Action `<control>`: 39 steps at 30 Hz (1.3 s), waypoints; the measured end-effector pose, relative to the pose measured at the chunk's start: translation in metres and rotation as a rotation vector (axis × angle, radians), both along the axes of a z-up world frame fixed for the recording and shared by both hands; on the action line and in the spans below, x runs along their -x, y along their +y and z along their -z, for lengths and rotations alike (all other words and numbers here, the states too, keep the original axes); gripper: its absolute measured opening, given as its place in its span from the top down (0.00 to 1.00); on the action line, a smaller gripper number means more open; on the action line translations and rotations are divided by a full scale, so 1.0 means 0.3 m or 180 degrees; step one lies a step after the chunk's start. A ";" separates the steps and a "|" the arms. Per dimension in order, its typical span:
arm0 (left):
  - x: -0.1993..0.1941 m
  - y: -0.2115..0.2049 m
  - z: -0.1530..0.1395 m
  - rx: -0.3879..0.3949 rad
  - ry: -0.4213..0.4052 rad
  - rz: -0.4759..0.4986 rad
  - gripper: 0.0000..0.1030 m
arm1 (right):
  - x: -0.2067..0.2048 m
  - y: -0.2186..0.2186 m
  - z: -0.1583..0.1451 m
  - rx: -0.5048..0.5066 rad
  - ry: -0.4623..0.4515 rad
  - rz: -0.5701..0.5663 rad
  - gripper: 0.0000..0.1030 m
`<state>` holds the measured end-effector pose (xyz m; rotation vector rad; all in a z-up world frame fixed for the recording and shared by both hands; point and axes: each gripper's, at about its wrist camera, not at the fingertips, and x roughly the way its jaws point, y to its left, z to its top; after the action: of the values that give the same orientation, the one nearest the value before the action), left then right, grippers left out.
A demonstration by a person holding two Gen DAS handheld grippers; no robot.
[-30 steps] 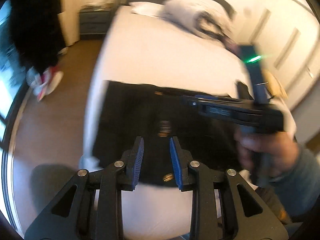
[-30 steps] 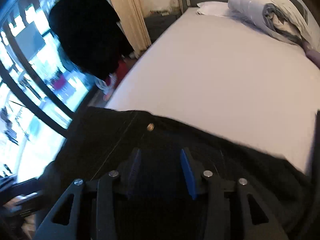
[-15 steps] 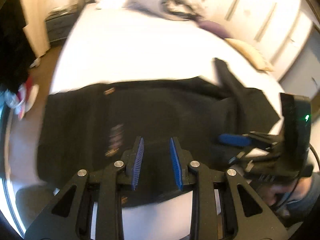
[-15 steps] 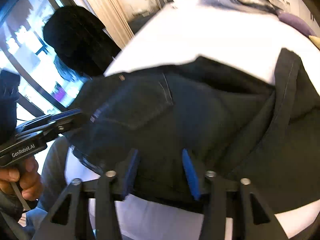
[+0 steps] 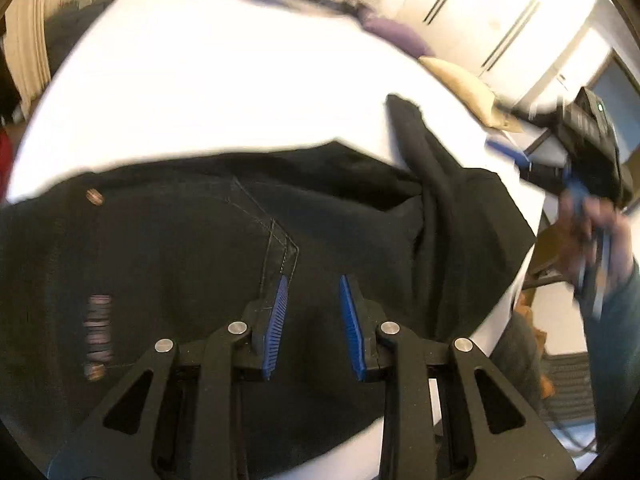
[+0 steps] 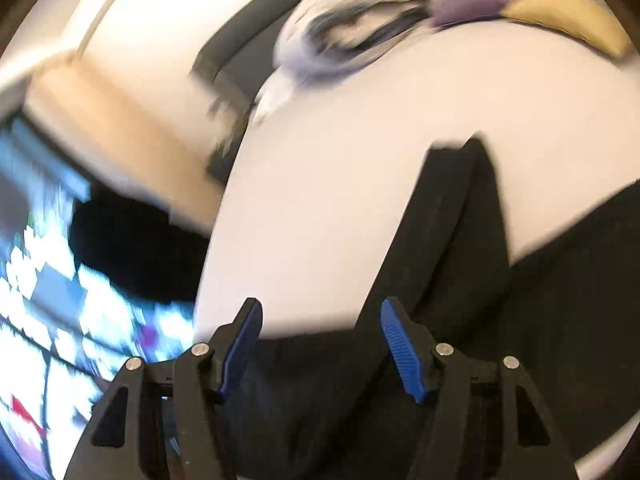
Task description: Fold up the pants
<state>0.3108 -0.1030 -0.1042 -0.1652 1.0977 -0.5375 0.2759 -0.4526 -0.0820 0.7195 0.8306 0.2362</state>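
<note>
Here: black denim pants (image 5: 168, 264) spread flat across near edge of white-sheeted bed (image 5: 224, 92), filling lower half of left wrist view. Brass rivet and stitched pocket seam legible near waist; pale patch at left too smeared to read. One strip of dark fabric sticking up and away toward far side of mattress, its tip ragged with blur. Left gripper (image 5: 312, 304) poised above cloth, blue ribbed pads a narrow gap apart, nothing pinched between them; whether tips touch denim impossible to judge. Right gripper (image 6: 320, 340) jaws parted wide, empty, bare sheet and pants edge seen through the gap. Same tool seen from left camera at far right edge (image 5: 576, 152), off the bed, heavily streaked, hand (image 5: 592, 240) and blue-grey sleeve below it reduced to a smear. Rolled grey-white duvet (image 6: 352, 28), purple cushion (image 6: 472, 0) and tan cushion (image 6: 568, 20) at head of bed, outlines soft. Dark padded headboard (image 6: 248, 48) partly cut by duvet. Left side of right wrist view nothing but blurred bright window panes and a black shape, unidentifiable. Pants' lower edge hidden behind both gripper bodies; leg ends cut off by frame.
</note>
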 end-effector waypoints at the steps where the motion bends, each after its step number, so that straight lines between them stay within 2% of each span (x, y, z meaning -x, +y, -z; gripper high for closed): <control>1: -0.016 -0.014 0.044 -0.0003 0.0135 0.0027 0.75 | -0.041 -0.034 0.018 -0.0077 0.0059 0.0090 0.36; 2: -0.037 -0.017 0.092 0.0002 0.0305 0.0020 0.75 | -0.093 -0.088 0.054 -0.0160 0.0153 0.0178 0.36; 4: -0.050 0.025 0.123 0.0291 0.0387 -0.0137 0.75 | -0.161 -0.136 0.109 -0.0190 0.0331 0.0333 0.36; 7: -0.062 0.059 0.142 0.0426 0.0468 -0.0106 0.75 | -0.233 -0.235 0.196 -0.0273 0.0629 0.0537 0.36; 9: -0.067 0.087 0.161 0.0470 0.0491 -0.0079 0.75 | -0.267 -0.240 0.265 -0.0283 0.0797 0.0703 0.36; 12: -0.068 0.077 0.161 0.0463 0.0495 -0.0078 0.75 | -0.305 -0.247 0.335 -0.0506 0.0842 0.0779 0.36; 17: -0.057 0.053 0.172 0.0409 0.0447 -0.0055 0.75 | -0.338 -0.248 0.348 -0.0639 0.0737 0.0713 0.37; 19: -0.055 0.054 0.174 0.0413 0.0450 -0.0054 0.75 | -0.350 -0.263 0.367 -0.0757 0.0719 0.0727 0.44; 21: -0.054 0.039 0.178 0.0413 0.0446 -0.0048 0.75 | -0.353 -0.250 0.386 -0.0796 0.0724 0.0706 0.65; 25: -0.045 0.032 0.183 0.0404 0.0435 -0.0042 0.75 | -0.383 -0.217 0.371 -0.0675 0.0693 0.0527 0.76; 26: -0.044 0.038 0.182 0.0399 0.0431 -0.0041 0.75 | -0.385 -0.208 0.362 -0.0622 0.0667 0.0486 0.85; 27: -0.044 0.043 0.179 0.0394 0.0429 -0.0041 0.75 | -0.382 -0.204 0.353 -0.0579 0.0650 0.0474 0.91; 30: -0.043 0.038 0.176 0.0383 0.0431 -0.0042 0.75 | -0.358 -0.201 0.290 -0.0394 0.0505 0.0495 0.94; 34: -0.039 0.034 0.173 0.0360 0.0430 -0.0062 0.75 | -0.282 -0.232 0.138 -0.0110 0.0184 0.0582 0.96; 37: -0.037 0.029 0.173 0.0361 0.0444 -0.0088 0.75 | -0.124 -0.311 0.021 0.0020 -0.0072 0.0778 0.97; 39: -0.033 0.030 0.175 0.0356 0.0436 -0.0094 0.75 | -0.035 -0.367 -0.009 0.0016 -0.0124 0.0932 0.97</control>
<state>0.3206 -0.0942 -0.1565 -0.3192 1.1969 -0.5677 0.2864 -0.5628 -0.0794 0.8193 0.6787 -0.0148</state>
